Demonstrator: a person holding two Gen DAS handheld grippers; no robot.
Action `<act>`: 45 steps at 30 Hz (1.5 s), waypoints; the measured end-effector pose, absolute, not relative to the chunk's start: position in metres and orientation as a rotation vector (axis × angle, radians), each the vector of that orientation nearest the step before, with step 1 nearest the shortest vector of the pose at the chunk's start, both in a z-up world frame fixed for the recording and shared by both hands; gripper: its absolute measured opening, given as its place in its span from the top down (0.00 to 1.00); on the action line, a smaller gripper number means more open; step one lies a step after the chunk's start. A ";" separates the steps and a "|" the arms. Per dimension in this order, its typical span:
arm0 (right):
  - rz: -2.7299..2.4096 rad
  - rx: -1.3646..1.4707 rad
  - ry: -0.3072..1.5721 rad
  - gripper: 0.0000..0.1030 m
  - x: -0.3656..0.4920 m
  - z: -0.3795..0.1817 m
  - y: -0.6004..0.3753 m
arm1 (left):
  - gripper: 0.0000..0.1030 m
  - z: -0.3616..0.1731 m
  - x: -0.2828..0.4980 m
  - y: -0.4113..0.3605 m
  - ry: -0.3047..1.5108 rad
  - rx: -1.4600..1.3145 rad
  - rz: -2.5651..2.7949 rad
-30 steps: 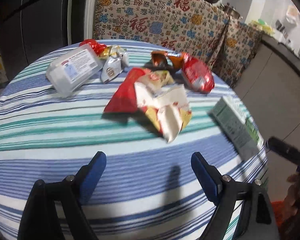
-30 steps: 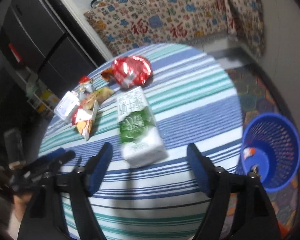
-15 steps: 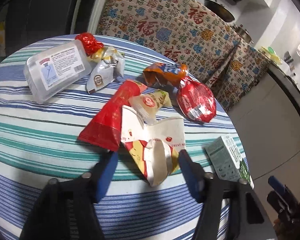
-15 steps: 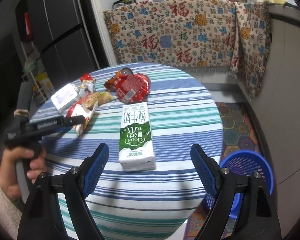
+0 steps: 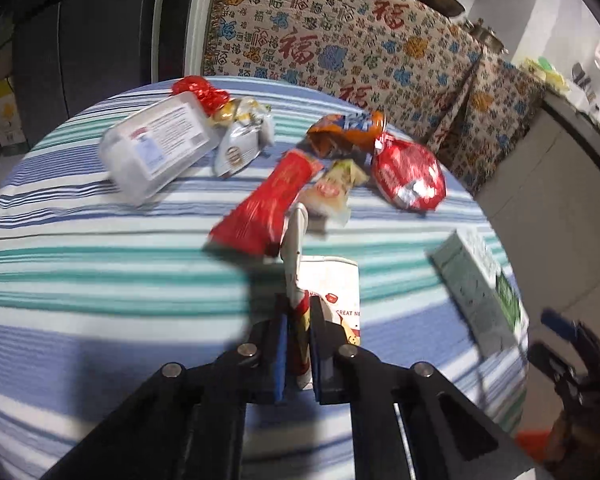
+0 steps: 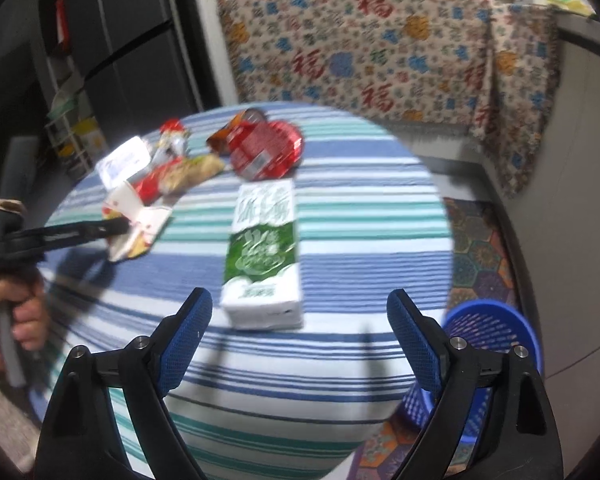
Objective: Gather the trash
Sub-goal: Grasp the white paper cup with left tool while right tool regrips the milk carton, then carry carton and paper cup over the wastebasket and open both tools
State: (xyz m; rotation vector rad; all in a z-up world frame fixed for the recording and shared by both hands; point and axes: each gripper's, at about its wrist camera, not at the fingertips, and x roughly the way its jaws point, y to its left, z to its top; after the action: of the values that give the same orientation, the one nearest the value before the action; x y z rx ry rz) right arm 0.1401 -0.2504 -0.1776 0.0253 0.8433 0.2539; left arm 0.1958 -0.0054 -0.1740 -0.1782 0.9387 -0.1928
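Observation:
On the round striped table (image 5: 100, 264) lies a heap of trash. My left gripper (image 5: 299, 320) is shut on a crumpled white and red paper box (image 5: 332, 292), pinching its near edge. The right wrist view shows the same grip from the side, with the left gripper (image 6: 116, 226) on the paper box (image 6: 140, 216). My right gripper (image 6: 298, 298) hovers over the near end of a green and white milk carton (image 6: 260, 240), jaws wide and still opening, nothing pressed between them. A blue mesh basket (image 6: 496, 332) stands on the floor at the right.
Behind the box lie a long red wrapper (image 5: 268, 204), a round red packet (image 5: 410, 178), an orange bag (image 5: 346, 134), a clear plastic container (image 5: 156, 148) and small foil wrappers (image 5: 240, 140). A patterned cloth (image 6: 380, 48) covers the counter behind. A hand (image 6: 16, 316) holds the left gripper's handle.
My left gripper came forward to the paper box and closed on its edge. The right gripper rolled level over the milk carton and spread a little wider.

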 end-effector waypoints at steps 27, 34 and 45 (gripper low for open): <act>0.295 -0.121 1.032 0.13 0.205 -0.195 -0.199 | 0.55 -0.187 0.163 0.014 0.902 -0.121 -0.176; 0.264 -0.126 1.077 0.54 0.224 -0.191 -0.205 | 0.92 -0.179 0.163 0.012 0.879 -0.119 -0.194; 0.311 0.035 0.911 0.54 0.178 -0.160 -0.222 | 0.92 -0.161 0.154 0.010 0.825 -0.154 -0.230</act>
State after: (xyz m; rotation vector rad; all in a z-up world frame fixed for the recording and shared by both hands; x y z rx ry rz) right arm 0.1784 -0.2216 -0.1604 0.0353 0.9114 0.3108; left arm 0.1538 0.0102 -0.1607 -0.1544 0.8249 -0.2300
